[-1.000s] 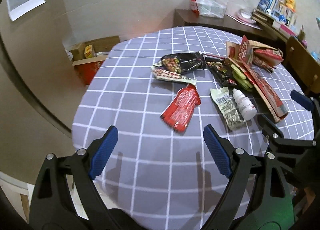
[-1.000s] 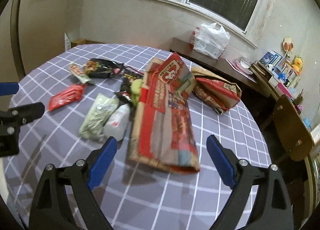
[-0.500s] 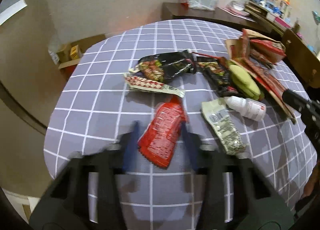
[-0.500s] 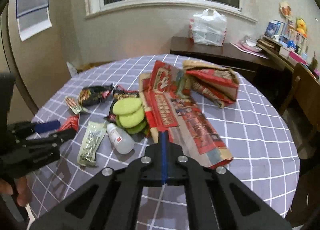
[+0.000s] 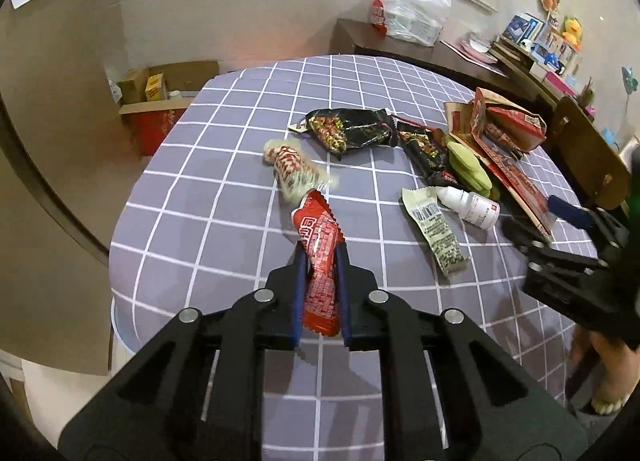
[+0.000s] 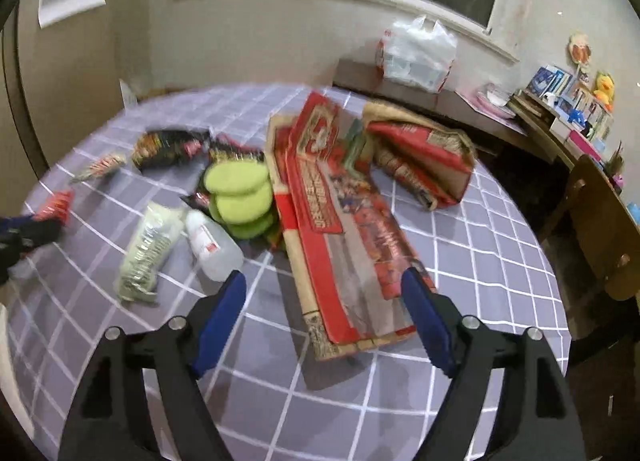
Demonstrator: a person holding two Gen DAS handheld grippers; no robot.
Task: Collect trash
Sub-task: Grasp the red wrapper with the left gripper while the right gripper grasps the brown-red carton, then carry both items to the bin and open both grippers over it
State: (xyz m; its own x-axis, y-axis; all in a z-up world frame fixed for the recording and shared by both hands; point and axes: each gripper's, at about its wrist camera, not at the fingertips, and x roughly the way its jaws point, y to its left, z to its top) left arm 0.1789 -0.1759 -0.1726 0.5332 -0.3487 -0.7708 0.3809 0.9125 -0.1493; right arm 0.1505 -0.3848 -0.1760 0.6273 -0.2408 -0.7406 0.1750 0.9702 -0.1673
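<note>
A: What's different from a second ago?

B: The left claw was wide apart above bare cloth then. Now its jaws are closing on the red wrapper, with the wrapper pinched between the blue pads and its far end sticking out toward 12 o'clock.

A: So the first piece of trash is caught?

B: I'd judge so, though the jaws are not done tightening. The wrapper's tip lies against the striped candy wrapper, which sits at about 11 o'clock from the claw on the bench.

A: And the right claw?

B: Half a second ago it was snapped together. Now its jaws are opening, with nothing gripped. The near end of the flattened red carton lies on the cloth in the gap between the pads, which don't touch it.

A: What else is waiting?

B: From the right wrist view: the white bottle at 10 o'clock from that claw, the pale green packet beside it, the green discs at 11 o'clock, the black snack bags farther off, and the crumpled paper bag at 1 o'clock.

A: Meaning for the job?

B: It has barely begun. One piece is in hand, and I see no bin in either view, so where it goes I can't tell.
</note>
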